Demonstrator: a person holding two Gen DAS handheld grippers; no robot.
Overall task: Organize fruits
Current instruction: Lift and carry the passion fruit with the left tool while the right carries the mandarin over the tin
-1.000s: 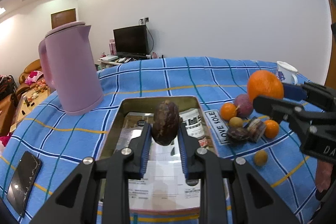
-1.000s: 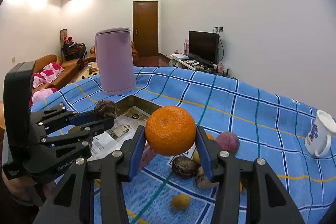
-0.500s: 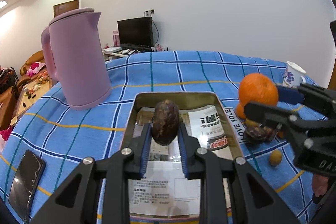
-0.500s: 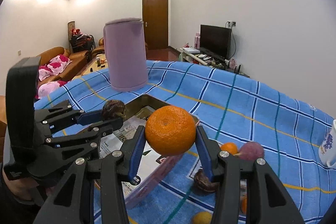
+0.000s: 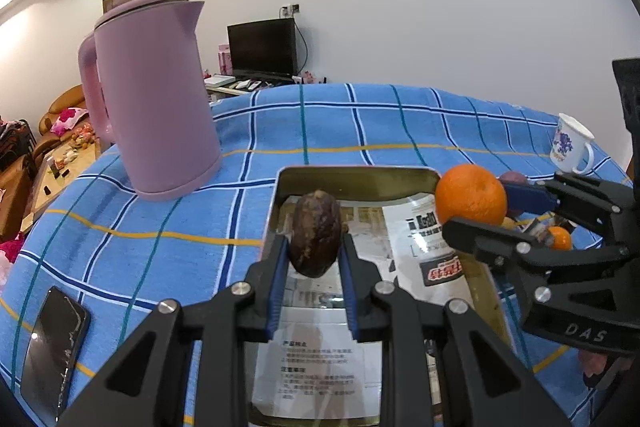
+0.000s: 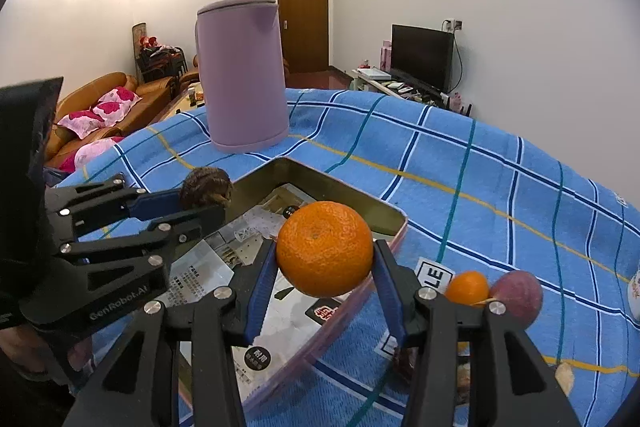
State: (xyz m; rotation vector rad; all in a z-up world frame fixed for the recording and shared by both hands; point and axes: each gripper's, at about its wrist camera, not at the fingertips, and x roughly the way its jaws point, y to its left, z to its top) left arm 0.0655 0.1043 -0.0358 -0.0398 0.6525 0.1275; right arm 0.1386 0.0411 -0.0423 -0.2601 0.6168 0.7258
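Note:
My left gripper (image 5: 314, 247) is shut on a wrinkled dark brown fruit (image 5: 315, 233), held above the metal tin (image 5: 352, 177) lined with printed paper. The right gripper (image 6: 324, 255) is shut on a large orange (image 6: 325, 247) over the tin's right side (image 6: 394, 217); that orange (image 5: 471, 193) and the right gripper (image 5: 480, 215) also show at the right of the left wrist view. From the right wrist, the left gripper (image 6: 202, 201) and its brown fruit (image 6: 206, 187) sit at the left. A small orange (image 6: 466, 287) and a purple fruit (image 6: 518, 293) lie on the cloth beside the tin.
A tall pink kettle (image 5: 154, 115) stands on the blue checked tablecloth (image 5: 360, 123) left of the tin. A black phone (image 5: 54, 343) lies near the front left edge. A white mug (image 5: 570, 145) stands at the far right. More small fruits (image 5: 558, 237) are behind the right gripper.
Both grippers have moved left and forward over the tin, each still holding its fruit. The loose fruits on the cloth have slid toward the right of both views.

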